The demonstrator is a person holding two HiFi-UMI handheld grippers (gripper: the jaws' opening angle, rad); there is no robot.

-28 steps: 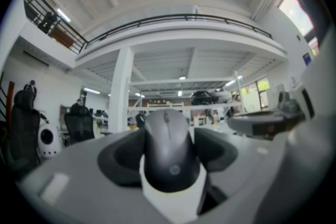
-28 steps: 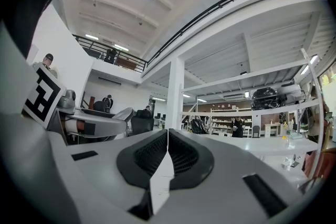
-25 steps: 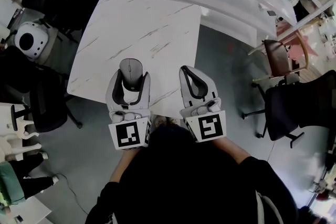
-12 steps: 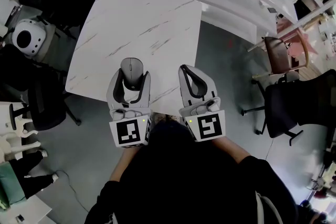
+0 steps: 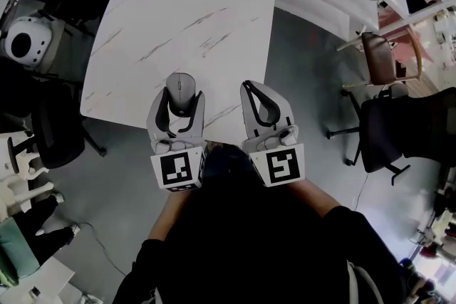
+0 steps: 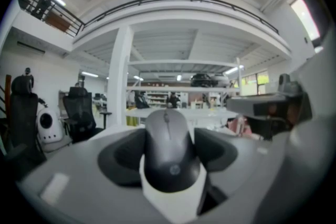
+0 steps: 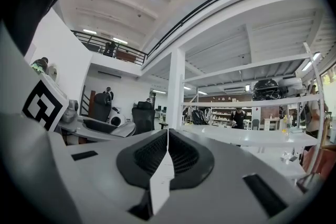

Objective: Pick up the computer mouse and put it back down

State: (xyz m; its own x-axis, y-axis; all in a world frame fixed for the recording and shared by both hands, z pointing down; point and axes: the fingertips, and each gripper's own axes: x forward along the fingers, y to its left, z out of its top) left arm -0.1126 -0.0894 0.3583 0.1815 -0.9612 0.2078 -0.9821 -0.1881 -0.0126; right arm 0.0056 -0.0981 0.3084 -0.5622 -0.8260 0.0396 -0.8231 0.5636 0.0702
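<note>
Mouse [image 6: 170, 152] sits clamped between the jaws of the left tool [image 5: 179, 100], over the near edge of the white bench [image 5: 178, 18]. Beside it, the right tool [image 5: 251, 89] is pinched closed on nothing.

The computer mouse [image 6: 169, 149] has a matt dark-grey plastic shell. The tabletop [image 5: 185, 18] is smooth and white with grey marble-style veining (slight sheen). The left gripper [image 5: 181, 92] and right gripper [image 5: 258, 92] have smooth light-grey plastic housings. The right fingers [image 7: 149, 157] carry black, finely ribbed pads.
</note>
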